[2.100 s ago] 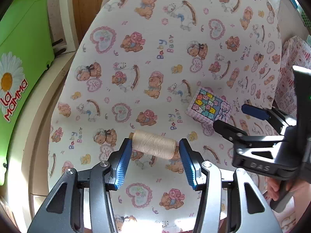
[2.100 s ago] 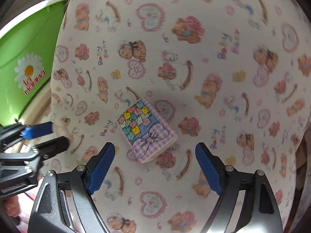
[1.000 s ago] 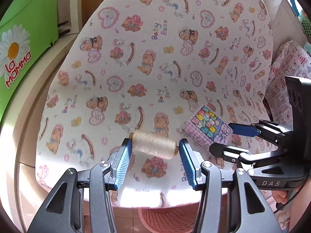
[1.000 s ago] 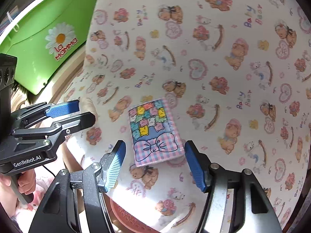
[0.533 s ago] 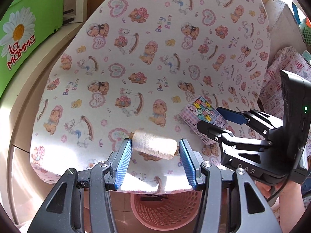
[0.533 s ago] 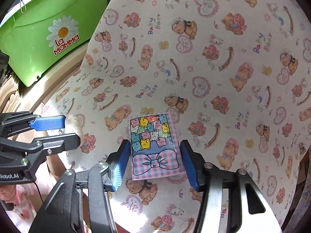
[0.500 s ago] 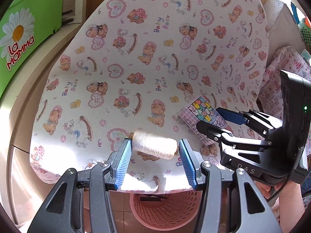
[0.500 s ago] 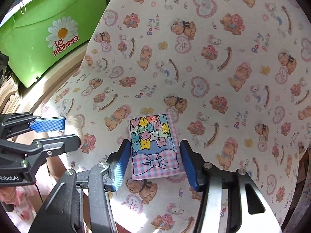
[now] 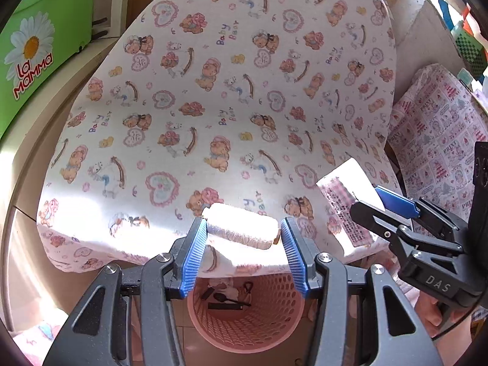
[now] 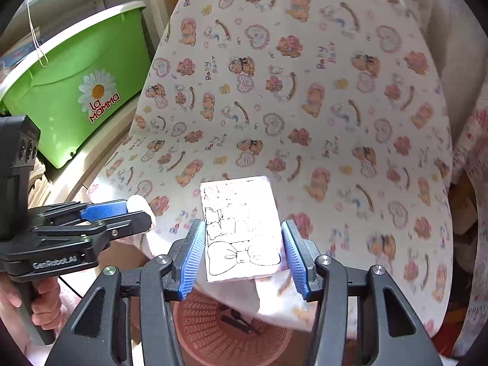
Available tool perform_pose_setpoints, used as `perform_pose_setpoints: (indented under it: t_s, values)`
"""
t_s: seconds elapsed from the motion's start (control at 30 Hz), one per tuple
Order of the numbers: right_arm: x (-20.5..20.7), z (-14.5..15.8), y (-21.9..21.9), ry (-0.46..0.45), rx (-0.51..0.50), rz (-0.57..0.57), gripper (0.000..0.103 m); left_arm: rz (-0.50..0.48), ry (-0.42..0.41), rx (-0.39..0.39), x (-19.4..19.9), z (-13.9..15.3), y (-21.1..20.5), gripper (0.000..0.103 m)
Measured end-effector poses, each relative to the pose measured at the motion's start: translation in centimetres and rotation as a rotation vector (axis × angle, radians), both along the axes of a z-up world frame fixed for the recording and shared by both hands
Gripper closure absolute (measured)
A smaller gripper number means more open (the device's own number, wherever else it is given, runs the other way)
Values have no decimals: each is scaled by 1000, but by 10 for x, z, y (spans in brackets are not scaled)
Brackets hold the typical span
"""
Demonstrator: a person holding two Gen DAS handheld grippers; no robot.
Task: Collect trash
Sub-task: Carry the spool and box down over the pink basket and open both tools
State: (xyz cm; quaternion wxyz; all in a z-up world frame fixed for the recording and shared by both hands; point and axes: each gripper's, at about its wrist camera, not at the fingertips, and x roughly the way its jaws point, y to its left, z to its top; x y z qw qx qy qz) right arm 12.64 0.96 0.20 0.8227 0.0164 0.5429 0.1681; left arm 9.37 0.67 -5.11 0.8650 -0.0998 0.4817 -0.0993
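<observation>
**Desk:** Bear-print cloth [image 9: 231, 97] fills most of what I see from both wrists. What sits around it?

**Operator:** I have a green tub [image 10: 76, 91] with a daisy and "La Mamma" on it off to the left, on a pale ledge. On the right of the left wrist view I see another pink printed cover [image 9: 439, 152]. Below the cloth's front edge stands a pink mesh basket [image 9: 244, 332], with a few dark bits lying in its bottom.

**Desk:** And the trash itself?

**Operator:** My left gripper [image 9: 244, 244] is clamped on a cream thread spool [image 9: 241, 225]. The spool lies crosswise between the blue pads, one end against each, over the cloth's front edge and just above the basket's mouth. My right gripper [image 10: 242, 250] grips a small flat packet [image 10: 242, 228], the pads pressed on its two long sides. That packet's face is washed white by sun; I make out only a bow outline. From the left wrist I see the same packet [image 9: 344, 201] tilted, its printed underside showing, raised off the cloth. The right jaws have just been closing, with the packet between them.
</observation>
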Motion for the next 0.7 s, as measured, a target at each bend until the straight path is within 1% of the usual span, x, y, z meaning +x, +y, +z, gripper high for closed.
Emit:
perform_pose_setpoints:
  t_s: [0.1,0.2,0.33,0.43,0.53,0.7]
  values:
    - [-20,4,-5,11,10,-13,50,-4,0,1,-15,-2,-8,54]
    - [-37,3,-12,45,44,-34,50,3,3,-2,-28,-6,-12,54]
    - [-61,-8,-17,129,61,-43,50,-10,60,-48,-39,-18,-17,54]
    - [-72,-27,-15,226,51,-23,50,-15,112,-69,-42,-30,-20,54]
    - [-74,-52,-14,332,17,-21,49,-19,165,-66,-38,-44,-23,54]
    - [-77,-91,-14,437,-34,-34,49,8,294,-68,-30,-76,-22,54]
